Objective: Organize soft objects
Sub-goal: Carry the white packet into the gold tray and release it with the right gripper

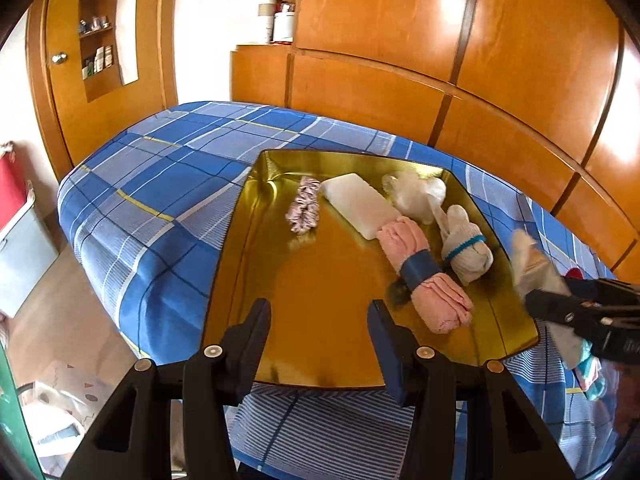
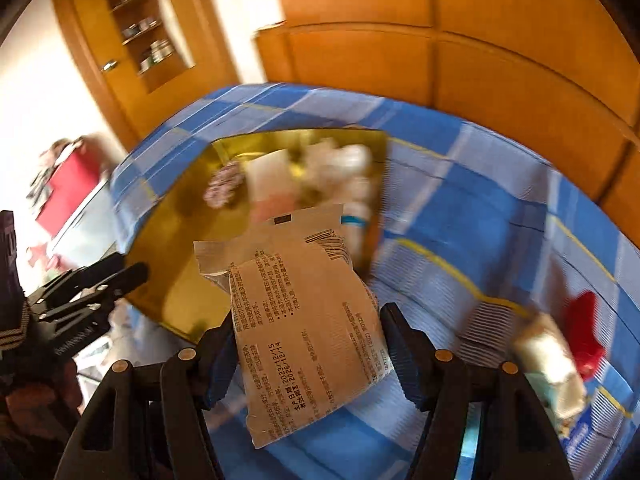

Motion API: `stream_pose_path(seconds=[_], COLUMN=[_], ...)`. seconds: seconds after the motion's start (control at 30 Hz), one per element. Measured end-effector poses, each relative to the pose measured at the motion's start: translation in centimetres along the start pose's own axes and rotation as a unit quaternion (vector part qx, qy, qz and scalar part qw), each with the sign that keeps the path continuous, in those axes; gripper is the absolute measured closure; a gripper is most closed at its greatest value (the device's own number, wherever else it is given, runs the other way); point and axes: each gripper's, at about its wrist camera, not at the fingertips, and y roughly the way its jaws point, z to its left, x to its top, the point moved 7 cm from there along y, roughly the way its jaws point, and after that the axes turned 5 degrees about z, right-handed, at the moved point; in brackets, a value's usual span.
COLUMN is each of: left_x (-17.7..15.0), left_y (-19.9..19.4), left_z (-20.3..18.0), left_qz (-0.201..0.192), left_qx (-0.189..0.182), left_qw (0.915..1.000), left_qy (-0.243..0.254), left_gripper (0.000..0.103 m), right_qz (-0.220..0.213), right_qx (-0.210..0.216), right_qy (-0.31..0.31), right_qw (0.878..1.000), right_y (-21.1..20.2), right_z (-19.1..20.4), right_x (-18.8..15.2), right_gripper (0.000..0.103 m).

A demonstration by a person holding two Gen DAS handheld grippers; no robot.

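A gold tray [image 1: 320, 272] lies on the blue plaid bed. It holds a pink scrunchie [image 1: 304, 205], a white foam block [image 1: 360, 210], a crumpled clear bag [image 1: 416, 194], a rolled white glove [image 1: 466, 246] and a rolled pink towel [image 1: 426, 280] bound with blue tape. My left gripper [image 1: 320, 330] hovers open over the tray's near end, with nothing between its fingers. My right gripper [image 2: 308, 322] is shut on a beige wet-wipe packet [image 2: 304, 320] with printed text. It holds the packet over the bed by the tray's right edge [image 1: 532, 260]. The right wrist view is motion-blurred.
Wooden wardrobe doors [image 1: 440, 40] stand right behind the bed. A red item [image 2: 586, 332] and another small packet [image 2: 548, 364] lie on the bedspread [image 2: 480, 208] to the right of the tray. The bed's left edge drops to the floor, beside a red-topped box [image 1: 12, 196].
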Motion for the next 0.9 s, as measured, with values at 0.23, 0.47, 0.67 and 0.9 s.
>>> stream_pose_path(seconds=[0.23, 0.47, 0.67, 0.9], left_x=[0.2, 0.3, -0.2, -0.4], left_y=[-0.4, -0.5, -0.1, 0.0], left_z=[3.4, 6.8, 7.6, 7.6], left_qz=[-0.006, -0.008, 0.002, 0.005], left_qx=[0.013, 0.03, 0.033, 0.032], left_qw=[0.9992, 0.9968, 0.9962, 0.9962], left_qy=[-0.038, -0.073, -0.08, -0.081], left_gripper=[0.05, 0.05, 0.05, 0.048], right_qz=[0.034, 0.054, 0.058, 0.057], right_qx=[0.013, 0.008, -0.022, -0.007], right_qy=[-0.032, -0.027, -0.014, 0.008], right_qw=[0.999, 0.998, 0.998, 0.998], right_y=[4.5, 9.2, 12.5, 13.0], right_z=[4.6, 8.0, 8.3, 7.7], right_x=[2.4, 5.9, 7.9, 9.0], right_gripper=[0.036, 0.035, 0.035, 0.033])
